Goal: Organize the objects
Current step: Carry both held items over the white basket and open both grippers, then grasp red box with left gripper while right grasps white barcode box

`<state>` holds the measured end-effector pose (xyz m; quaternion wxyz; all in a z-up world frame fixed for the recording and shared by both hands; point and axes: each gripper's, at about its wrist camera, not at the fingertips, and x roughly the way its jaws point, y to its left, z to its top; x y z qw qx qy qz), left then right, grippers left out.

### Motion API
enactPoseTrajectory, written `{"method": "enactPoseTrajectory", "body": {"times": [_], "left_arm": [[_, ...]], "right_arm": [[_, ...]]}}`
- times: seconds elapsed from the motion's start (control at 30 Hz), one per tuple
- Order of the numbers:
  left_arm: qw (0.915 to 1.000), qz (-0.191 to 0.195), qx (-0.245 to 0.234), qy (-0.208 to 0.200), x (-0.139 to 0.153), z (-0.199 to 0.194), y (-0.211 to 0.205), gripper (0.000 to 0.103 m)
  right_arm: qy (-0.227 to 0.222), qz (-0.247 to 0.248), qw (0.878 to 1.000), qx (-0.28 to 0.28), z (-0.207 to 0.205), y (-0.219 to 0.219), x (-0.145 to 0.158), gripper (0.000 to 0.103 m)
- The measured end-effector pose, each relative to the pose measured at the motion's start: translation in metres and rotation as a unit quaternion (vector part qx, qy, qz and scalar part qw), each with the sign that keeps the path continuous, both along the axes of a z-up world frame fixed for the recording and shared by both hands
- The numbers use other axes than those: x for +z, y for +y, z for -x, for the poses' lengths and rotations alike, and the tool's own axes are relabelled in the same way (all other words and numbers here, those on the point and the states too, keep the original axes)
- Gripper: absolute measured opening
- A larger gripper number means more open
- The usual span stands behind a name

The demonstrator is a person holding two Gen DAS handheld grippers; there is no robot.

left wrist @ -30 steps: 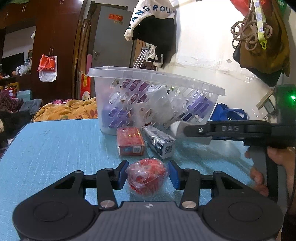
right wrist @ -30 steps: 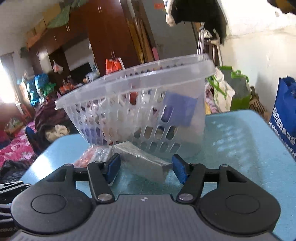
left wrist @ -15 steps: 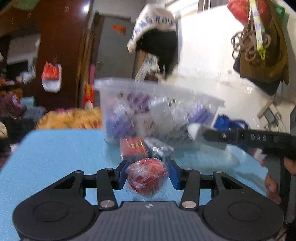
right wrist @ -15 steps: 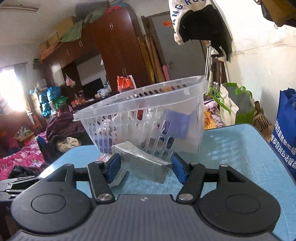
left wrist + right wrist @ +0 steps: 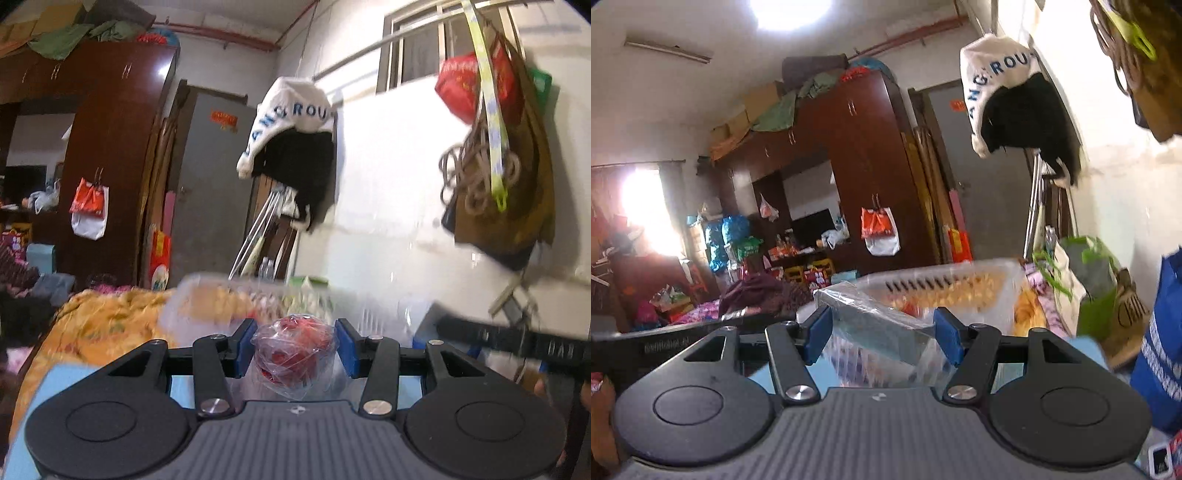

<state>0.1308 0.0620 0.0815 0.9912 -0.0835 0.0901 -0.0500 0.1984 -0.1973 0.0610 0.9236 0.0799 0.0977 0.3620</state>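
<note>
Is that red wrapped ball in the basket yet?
No. The red wrapped ball is clamped in the left hand-held gripper, in front of the basket.

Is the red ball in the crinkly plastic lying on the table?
No, the left gripper holds the red wrapped ball pinched between its blue pads, up off the table.

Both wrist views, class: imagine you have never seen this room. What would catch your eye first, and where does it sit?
First, the red ball in clear wrap, clamped in the left tool at the bottom centre of its view. Next, the grey packet in clear plastic, gripped slantwise in the right tool, with the clear plastic basket just behind it. Higher up, a white and black garment with blue letters hangs by the wall.
</note>
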Motion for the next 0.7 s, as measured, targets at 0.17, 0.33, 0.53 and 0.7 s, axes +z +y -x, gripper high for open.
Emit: {"method": "enactPoseTrajectory", "body": {"times": [0.17,0.33,0.53,0.7], "left_arm": [[0.9995,-0.029,0.006,0.011,0.032,-0.064,-0.017,0.05],[0.9973,0.019,0.019,0.069,0.033,-0.132,-0.011,0.051],[0.9905,0.074,0.026,0.113,0.006,-0.158,0.014,0.084],[0.9967,-0.015,0.02,0.077,0.003,-0.09,0.002,0.086]], "right_arm": [[-0.041,0.03,0.999,-0.002,-0.057,0.021,0.014,0.064],[-0.032,0.061,0.997,-0.031,-0.104,0.036,0.007,0.067],[-0.05,0.04,0.997,-0.038,-0.093,0.032,-0.002,0.103],[0.02,0.012,1.0,-0.01,-0.05,0.013,-0.013,0.103]]}}
